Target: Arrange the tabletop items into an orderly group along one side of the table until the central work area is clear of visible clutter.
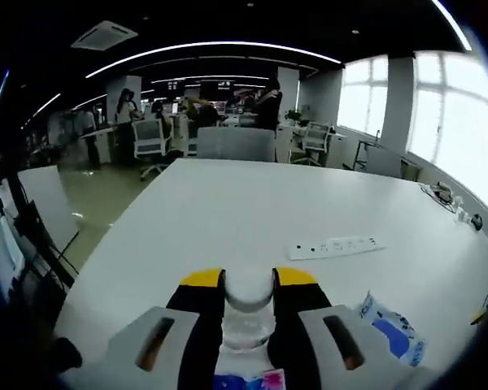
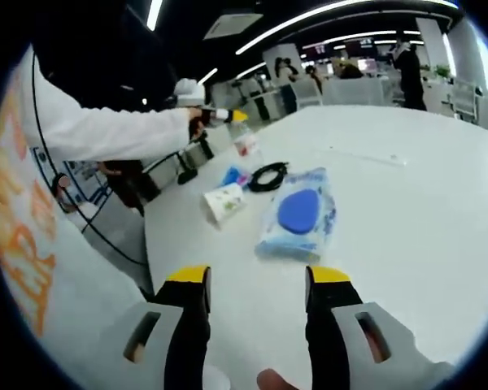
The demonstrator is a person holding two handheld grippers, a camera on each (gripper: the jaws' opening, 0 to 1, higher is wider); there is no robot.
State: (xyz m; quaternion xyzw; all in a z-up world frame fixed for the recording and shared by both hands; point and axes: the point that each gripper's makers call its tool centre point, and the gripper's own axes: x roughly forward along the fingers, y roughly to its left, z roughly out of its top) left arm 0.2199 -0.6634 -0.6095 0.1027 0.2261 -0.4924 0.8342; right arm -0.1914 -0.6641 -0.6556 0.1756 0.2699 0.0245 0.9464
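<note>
Left gripper [image 1: 248, 286]: yellow-tipped jaws pinch the white cap end of a clear plastic bottle [image 1: 246, 325] with a colourful label, held lengthwise between the jaws. Just right of these jaws, a blue-and-white wet-wipes packet [image 1: 394, 333] lies on the white table [image 1: 228, 211]. Ahead and right, well apart, a white power strip [image 1: 336, 246] lies flat.

Right gripper [image 2: 259, 280]: jaws spread, nothing between them, over bare tabletop. Just ahead, the wipes packet lies flat. Beyond it to the left, a coiled black cable [image 2: 268, 175] and a small white printed pouch [image 2: 225, 201], near each other. Farther left, a person's white sleeve [image 2: 106, 130] reaches in with the left gripper, bottle below its yellow tip.
</note>
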